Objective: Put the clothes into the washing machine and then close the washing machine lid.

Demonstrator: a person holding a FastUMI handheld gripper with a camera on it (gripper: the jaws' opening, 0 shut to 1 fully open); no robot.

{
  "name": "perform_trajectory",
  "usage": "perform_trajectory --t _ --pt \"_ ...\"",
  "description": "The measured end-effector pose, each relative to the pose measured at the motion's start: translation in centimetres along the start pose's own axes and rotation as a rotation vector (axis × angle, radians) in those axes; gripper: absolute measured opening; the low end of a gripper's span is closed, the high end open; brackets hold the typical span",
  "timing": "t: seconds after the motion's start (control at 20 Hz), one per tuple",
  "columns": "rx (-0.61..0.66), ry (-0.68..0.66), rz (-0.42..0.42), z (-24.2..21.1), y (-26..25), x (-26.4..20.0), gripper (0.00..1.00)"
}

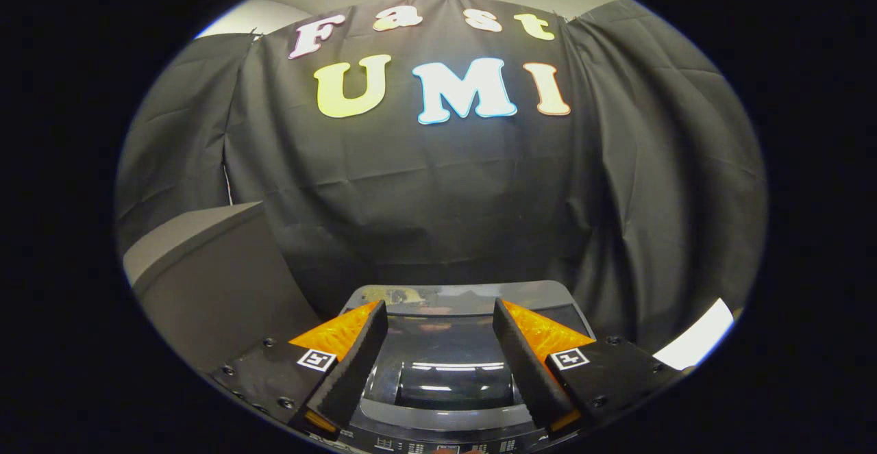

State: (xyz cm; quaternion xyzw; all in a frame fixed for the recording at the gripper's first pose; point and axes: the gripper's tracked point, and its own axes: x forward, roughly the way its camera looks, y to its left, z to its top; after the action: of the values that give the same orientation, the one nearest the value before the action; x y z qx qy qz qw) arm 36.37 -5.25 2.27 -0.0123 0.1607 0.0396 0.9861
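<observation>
The washing machine (445,372) sits low, right under my gripper (438,313). Its glossy dark lid (452,344) lies flat and closed, with reflections of lights across it. A control panel strip (445,444) runs along the near edge below the fingers. My gripper hovers above the lid, open, with a wide gap between the two fingers and nothing held. No clothes are in sight.
A grey box-like block (212,283) stands to the left of the machine. The black cloth wall (445,200) hangs close behind the machine. A bright white patch (695,341) shows at the far right, low down.
</observation>
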Motion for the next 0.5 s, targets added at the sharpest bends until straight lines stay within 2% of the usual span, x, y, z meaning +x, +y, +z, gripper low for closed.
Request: perform_trajectory --t 0.2,0.5 --pt "0.001 -0.059 0.008 -1.4 0.2 -2.9 0.98" --pt "-0.012 -0.233 0.011 -4.5 0.4 -10.5 0.97"
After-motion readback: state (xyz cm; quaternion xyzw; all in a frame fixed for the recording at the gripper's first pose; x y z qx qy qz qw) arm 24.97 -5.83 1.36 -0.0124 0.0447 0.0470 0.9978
